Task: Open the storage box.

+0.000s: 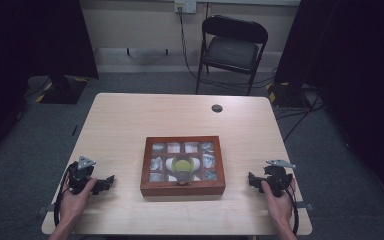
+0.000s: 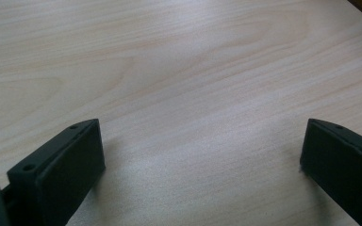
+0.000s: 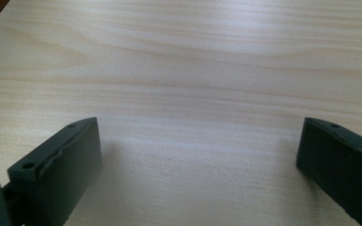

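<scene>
A reddish-brown wooden box [image 1: 182, 188] with a glass-paned lid sits in the middle of the pale wood table [image 1: 130, 120]. Through the panes I see small compartments and a round green thing [image 1: 182, 163] in the centre one. My left gripper [image 1: 107, 182] rests on the table left of the box, held by a hand, pointing toward it. My right gripper [image 1: 251, 179] rests right of the box, also pointing at it. In the left gripper view the left gripper [image 2: 200, 150] stands open over bare wood; in the right gripper view the right gripper [image 3: 198, 150] is likewise open and empty.
A black folding chair [image 1: 232, 47] stands behind the table by the wall. A round cable hole [image 1: 217, 108] sits near the table's far edge. Cables lie on the grey floor at the right. Dark curtains hang on both sides.
</scene>
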A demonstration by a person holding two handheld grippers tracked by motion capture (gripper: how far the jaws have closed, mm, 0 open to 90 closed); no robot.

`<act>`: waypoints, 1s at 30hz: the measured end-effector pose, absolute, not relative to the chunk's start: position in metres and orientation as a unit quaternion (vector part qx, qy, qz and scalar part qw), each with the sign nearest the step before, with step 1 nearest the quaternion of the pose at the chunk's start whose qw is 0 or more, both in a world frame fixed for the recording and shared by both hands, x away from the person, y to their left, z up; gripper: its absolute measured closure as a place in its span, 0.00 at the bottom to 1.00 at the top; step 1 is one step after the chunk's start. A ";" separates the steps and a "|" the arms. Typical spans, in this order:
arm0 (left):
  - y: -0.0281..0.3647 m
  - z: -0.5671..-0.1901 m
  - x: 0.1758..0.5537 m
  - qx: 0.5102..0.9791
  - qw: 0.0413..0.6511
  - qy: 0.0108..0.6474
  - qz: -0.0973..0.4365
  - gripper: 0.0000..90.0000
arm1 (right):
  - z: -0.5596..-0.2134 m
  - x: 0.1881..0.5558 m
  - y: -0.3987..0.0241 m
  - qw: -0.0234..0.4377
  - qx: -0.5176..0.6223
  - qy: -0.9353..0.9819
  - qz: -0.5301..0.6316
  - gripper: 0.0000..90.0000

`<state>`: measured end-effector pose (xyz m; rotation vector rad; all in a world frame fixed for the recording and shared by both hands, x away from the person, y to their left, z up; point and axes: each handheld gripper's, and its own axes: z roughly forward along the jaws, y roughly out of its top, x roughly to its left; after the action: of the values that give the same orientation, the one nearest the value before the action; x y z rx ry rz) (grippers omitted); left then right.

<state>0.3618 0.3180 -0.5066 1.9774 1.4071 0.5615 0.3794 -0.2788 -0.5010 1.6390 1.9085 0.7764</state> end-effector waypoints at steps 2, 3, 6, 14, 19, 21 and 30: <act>0.318 -0.507 0.362 0.752 0.320 0.535 0.214 0.00 | -0.501 0.380 -0.279 0.252 0.603 0.701 0.285 0.00; 0.318 -0.507 0.362 0.752 0.320 0.535 0.214 0.00 | -0.501 0.380 -0.279 0.252 0.603 0.701 0.285 0.00; 0.318 -0.507 0.362 0.753 0.320 0.534 0.212 0.00 | -0.501 0.380 -0.279 0.252 0.604 0.701 0.285 0.00; 0.321 -0.506 0.362 0.755 0.321 0.531 0.212 0.02 | -0.501 0.380 -0.279 0.252 0.602 0.702 0.285 0.00; 0.322 -0.505 0.361 0.747 0.322 0.540 0.216 0.10 | -0.501 0.380 -0.280 0.252 0.599 0.704 0.286 0.00; 0.324 -0.504 0.360 0.744 0.324 0.541 0.220 0.16 | -0.501 0.380 -0.280 0.252 0.600 0.704 0.286 0.00; 0.325 -0.503 0.357 0.746 0.331 0.536 0.216 0.22 | -0.501 0.380 -0.279 0.250 0.595 0.708 0.287 0.00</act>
<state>0.3574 0.3249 -0.5026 1.9507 1.4018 0.5647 0.3802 -0.2793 -0.5011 1.6204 1.9268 0.7818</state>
